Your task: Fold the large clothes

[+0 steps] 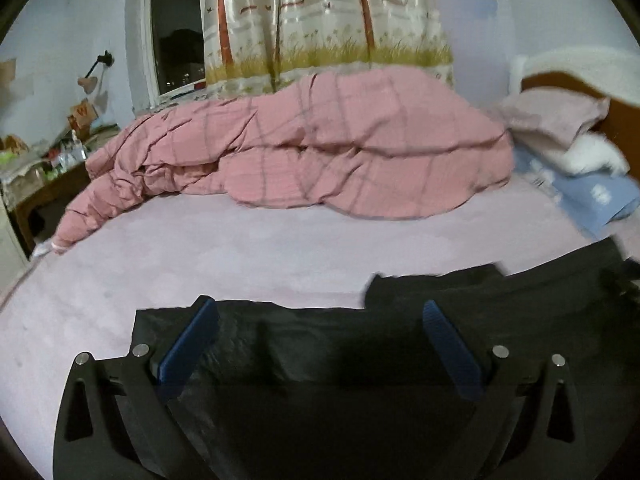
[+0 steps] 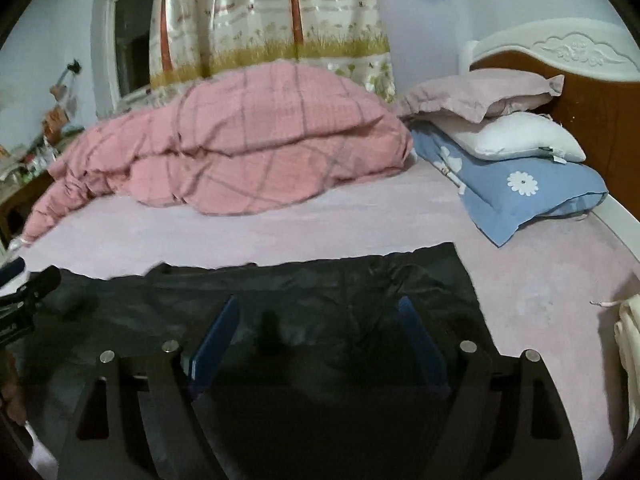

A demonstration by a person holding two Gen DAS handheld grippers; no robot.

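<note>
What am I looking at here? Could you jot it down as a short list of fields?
place: bed with a pink sheet
garment: black, spread flat near the front edge
left gripper: jaws open, over the garment, holding nothing
right gripper: jaws open, over the garment, holding nothing
behind: pink duvet, bunched
right side: pillows, stacked by the headboard

Left gripper (image 1: 320,312): jaws spread wide, nothing pinched. Right gripper (image 2: 318,310): jaws apart, nothing pinched, angled downward.
</note>
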